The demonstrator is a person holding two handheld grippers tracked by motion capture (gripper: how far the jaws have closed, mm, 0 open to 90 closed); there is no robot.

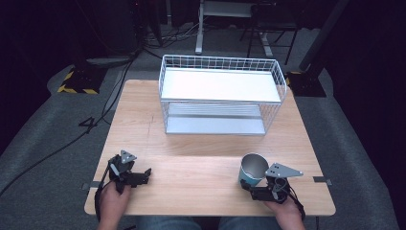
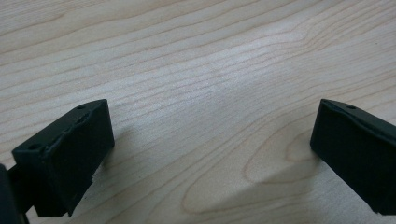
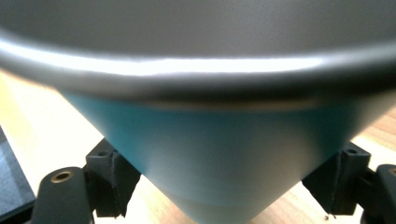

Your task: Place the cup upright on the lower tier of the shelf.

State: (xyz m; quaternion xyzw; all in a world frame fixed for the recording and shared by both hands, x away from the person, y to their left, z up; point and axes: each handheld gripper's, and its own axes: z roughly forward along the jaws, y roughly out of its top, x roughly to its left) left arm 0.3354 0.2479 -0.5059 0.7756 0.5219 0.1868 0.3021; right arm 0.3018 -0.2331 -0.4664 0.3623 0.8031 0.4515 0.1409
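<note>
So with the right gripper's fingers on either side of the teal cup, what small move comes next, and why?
Probably a short lift of the cup straight up. The right gripper has its fingers pressed against the lower wall on both sides, the cup stands upright near the table's front edge, and the wire rack lies beyond it.

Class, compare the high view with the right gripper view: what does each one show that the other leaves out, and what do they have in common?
High view alone: the white wire rack at the far side of the table, the left claw resting open near the front edge, the person's hands, and the dark floor with cables.

Right gripper view alone: a close look at the cup's grey rim and how the two black jaws sit against its tapered teal wall, one on each side.

Both: the teal cup, the right claw around it, and the pale wooden tabletop.
</note>
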